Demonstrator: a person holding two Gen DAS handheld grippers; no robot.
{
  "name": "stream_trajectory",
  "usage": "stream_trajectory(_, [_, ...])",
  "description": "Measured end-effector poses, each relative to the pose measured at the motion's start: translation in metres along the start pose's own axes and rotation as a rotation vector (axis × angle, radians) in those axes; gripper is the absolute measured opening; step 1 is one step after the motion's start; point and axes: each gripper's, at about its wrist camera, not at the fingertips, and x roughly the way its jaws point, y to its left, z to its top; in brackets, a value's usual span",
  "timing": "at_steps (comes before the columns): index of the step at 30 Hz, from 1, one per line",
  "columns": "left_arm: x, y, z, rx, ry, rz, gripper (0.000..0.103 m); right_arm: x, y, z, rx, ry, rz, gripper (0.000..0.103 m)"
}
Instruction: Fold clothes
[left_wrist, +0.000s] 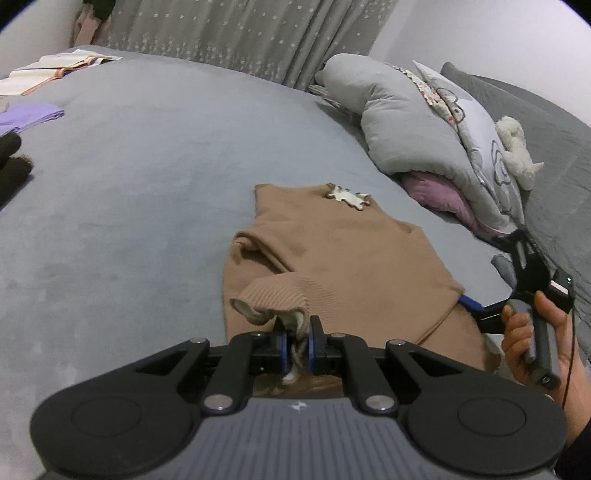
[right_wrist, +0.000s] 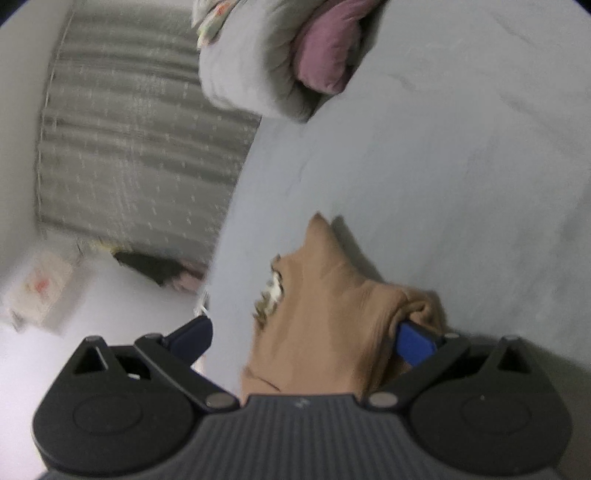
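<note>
Tan sweater (left_wrist: 332, 254) is spread on the bed (left_wrist: 147, 166); its ribbed cuff (left_wrist: 275, 295) is pinched by the left hand-held gripper (left_wrist: 297, 341), probably for folding inward, while the right hand-held gripper (right_wrist: 310, 336) is spread wide around an edge.

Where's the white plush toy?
Left wrist view, far right: the white plush toy lies on the patterned pillow, beside the grey quilt, beyond the tan sweater.

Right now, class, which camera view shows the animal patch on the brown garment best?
The left wrist view: the patch lies flat and unblurred on the brown garment. The right wrist view shows it edge-on and blurred.
</note>
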Motion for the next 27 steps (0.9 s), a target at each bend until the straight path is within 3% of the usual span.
stream_trajectory(6, [0.005, -0.002, -0.007, -0.017, 0.052, -0.02, 0.007, 0.008, -0.017, 0.014, 0.085, -0.048, 0.046, 0.103])
stream_trajectory(11, [0.011, -0.003, -0.013, -0.003, 0.08, 0.007, 0.007, 0.021, -0.013, 0.015, 0.038, -0.045, 0.005, 0.102])
stream_trajectory(18, [0.008, -0.001, -0.013, 0.011, 0.07, 0.023, 0.007, 0.007, -0.007, 0.012, 0.043, -0.065, 0.0, 0.101])
stream_trajectory(27, [0.007, 0.001, -0.013, 0.055, 0.078, 0.045, 0.01, 0.002, 0.007, 0.013, -0.038, -0.024, -0.063, 0.1])
